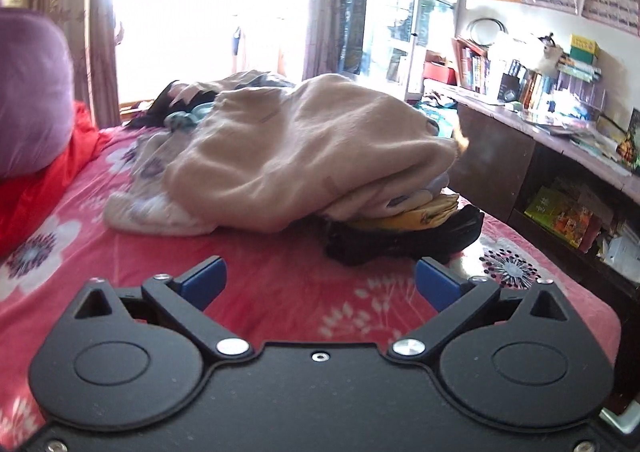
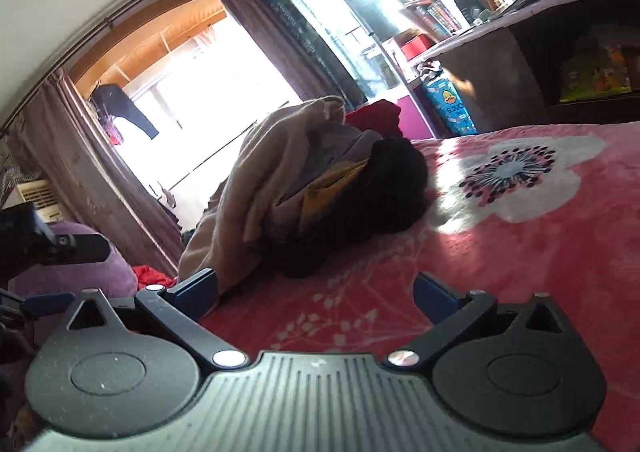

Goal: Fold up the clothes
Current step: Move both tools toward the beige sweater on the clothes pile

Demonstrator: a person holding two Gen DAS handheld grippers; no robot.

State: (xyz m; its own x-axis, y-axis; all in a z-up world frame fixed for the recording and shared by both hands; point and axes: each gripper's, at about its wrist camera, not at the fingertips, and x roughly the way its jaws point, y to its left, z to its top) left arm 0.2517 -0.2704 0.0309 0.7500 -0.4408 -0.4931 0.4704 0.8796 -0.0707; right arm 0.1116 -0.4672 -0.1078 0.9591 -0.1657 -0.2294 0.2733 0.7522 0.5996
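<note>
Both jaws wide open, empty, w/ tan sweater (image 1: 296,148) heaped over stack on bed (image 1: 280,292); careless grab prob topples it.

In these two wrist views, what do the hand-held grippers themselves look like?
Both look alike in build. The left hand-held gripper has a matte black body with two round raised discs, black angled link arms on silver rivets, and blue pads on its fingers. The right hand-held gripper has the same black links and blue pads, but a ribbed grey centre plate. No cables, sleeves or hands show.
</note>
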